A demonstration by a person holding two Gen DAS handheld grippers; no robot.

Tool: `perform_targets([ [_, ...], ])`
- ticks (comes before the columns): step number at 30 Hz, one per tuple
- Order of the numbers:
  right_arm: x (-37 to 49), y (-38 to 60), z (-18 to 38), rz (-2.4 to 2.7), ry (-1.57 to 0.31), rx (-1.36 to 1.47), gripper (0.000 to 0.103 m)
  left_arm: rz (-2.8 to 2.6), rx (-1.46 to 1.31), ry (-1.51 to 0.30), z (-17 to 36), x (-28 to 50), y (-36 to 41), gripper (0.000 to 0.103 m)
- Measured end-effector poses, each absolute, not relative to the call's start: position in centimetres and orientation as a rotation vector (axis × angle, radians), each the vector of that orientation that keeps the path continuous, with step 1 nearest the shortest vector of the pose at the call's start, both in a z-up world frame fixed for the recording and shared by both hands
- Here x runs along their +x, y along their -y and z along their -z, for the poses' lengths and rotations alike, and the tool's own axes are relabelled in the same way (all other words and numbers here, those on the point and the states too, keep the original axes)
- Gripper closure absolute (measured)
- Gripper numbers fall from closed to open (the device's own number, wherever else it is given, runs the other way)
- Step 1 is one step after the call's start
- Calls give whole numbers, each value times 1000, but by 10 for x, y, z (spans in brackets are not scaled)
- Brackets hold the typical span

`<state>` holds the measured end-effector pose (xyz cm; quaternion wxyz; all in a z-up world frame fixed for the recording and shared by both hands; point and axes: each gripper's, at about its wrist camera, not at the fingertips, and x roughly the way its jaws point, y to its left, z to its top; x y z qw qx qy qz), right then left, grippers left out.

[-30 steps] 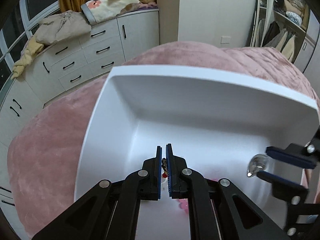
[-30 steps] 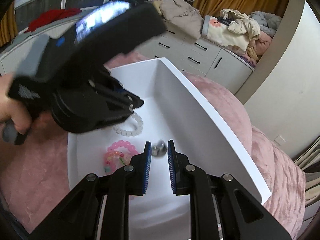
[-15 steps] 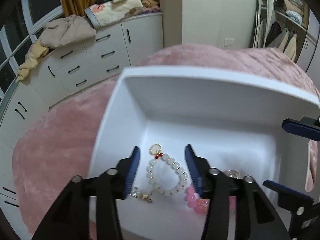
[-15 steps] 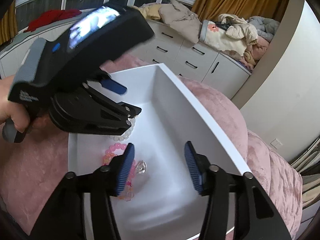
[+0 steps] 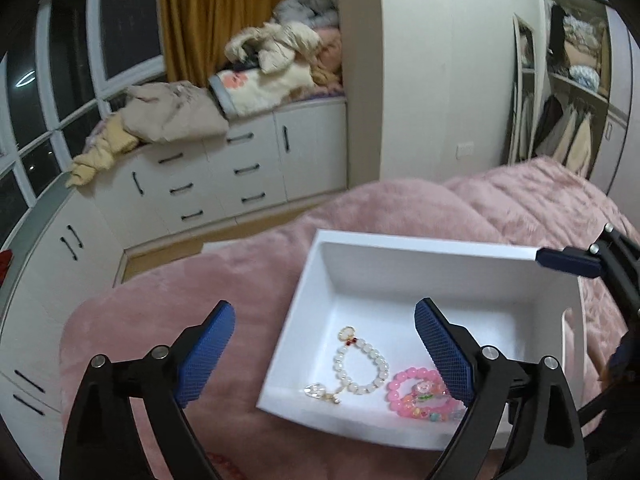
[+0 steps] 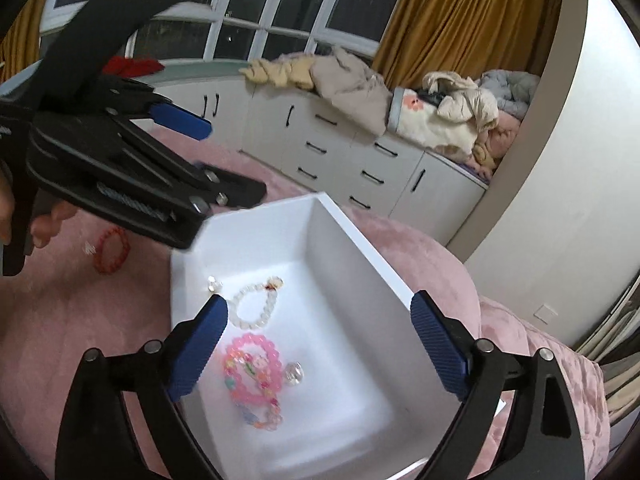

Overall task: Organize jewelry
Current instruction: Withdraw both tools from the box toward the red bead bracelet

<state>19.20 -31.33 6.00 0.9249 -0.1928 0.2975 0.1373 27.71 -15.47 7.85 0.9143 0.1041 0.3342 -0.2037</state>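
Left wrist view: a white bead bracelet point(image 5: 362, 368) lies inside the white tray point(image 5: 298, 320), beside a pink bead bracelet point(image 5: 416, 396) and a clear crystal point(image 6: 295, 373). Above the tray, the left gripper point(image 5: 324, 344) and right gripper point(image 6: 316, 338) have just been opening; both gape wide, holding nothing. Outside the tray, a red bracelet point(image 6: 112, 250) rests on the pink blanket point(image 5: 180, 280).

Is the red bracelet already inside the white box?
No, the red bracelet lies on the pink blanket outside the white box, to its left in the right wrist view.
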Motion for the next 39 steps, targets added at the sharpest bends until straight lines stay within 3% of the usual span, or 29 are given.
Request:
perform_targets([
  [2, 186, 310, -66, -290, -569, -390, 5, 392, 192, -648, -91, 267, 139, 8],
  [8, 158, 292, -85, -342, -404, -381, 5, 294, 168, -540, -117, 235, 87, 3],
  [14, 139, 269, -87, -398, -328, -363, 5, 223, 164, -542, -116, 211, 39, 3],
  [26, 118, 219, -67, -588, -303, -343, 5, 136, 159, -596, -65, 166, -38, 3],
  [39, 114, 168, -26, -759, -388, -374, 6, 150, 221, -636, 19, 145, -49, 3],
])
